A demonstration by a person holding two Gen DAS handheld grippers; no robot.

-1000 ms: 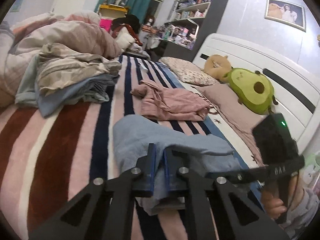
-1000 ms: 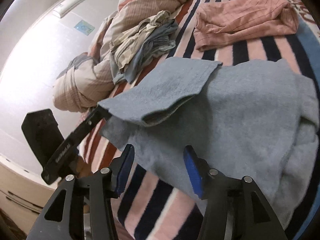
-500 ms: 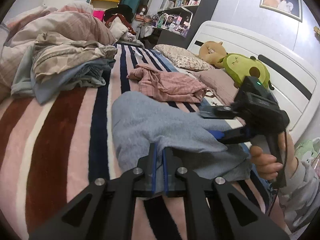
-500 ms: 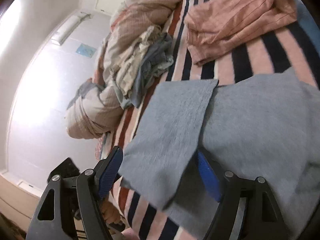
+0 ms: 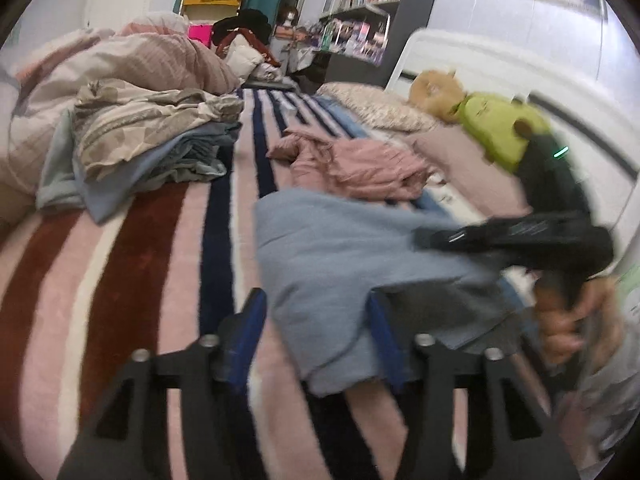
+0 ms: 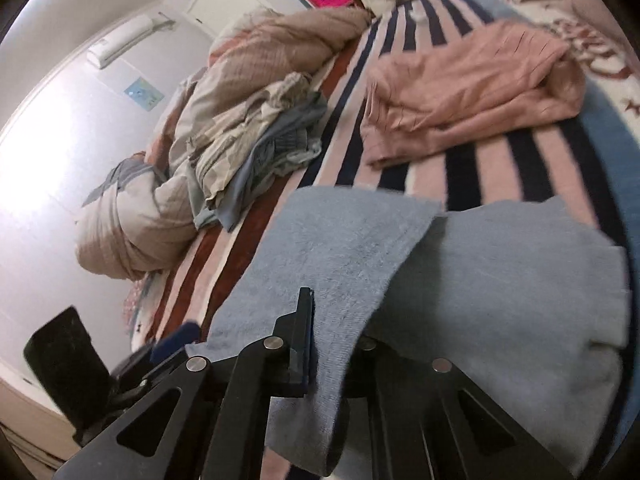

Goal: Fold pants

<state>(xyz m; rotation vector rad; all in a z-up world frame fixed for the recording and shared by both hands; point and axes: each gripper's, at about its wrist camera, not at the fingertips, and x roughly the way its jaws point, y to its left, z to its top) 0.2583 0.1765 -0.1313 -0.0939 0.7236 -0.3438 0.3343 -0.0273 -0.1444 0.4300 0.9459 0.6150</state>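
Note:
The light blue-grey pants [image 5: 340, 248] lie on the striped bedspread [image 5: 120, 280], one part folded over the rest. My left gripper [image 5: 316, 336] is open, its blue-padded jaws either side of the pants' near edge. In the right wrist view the folded flap of the pants [image 6: 340, 248] drapes over my right gripper [image 6: 320, 344], which is shut on that flap. The right gripper also shows in the left wrist view [image 5: 520, 236], blurred, at the pants' right side. The left gripper shows low at left in the right wrist view [image 6: 172, 344].
A pink striped garment [image 5: 356, 168] lies beyond the pants. A heap of clothes and bedding [image 5: 140, 136] fills the left of the bed. Pillows and an avocado plush [image 5: 500, 132] sit by the white headboard [image 5: 500, 64] at right.
My left gripper has opened and let go of the pants' edge. My right gripper, open a moment ago, has closed on the folded flap.

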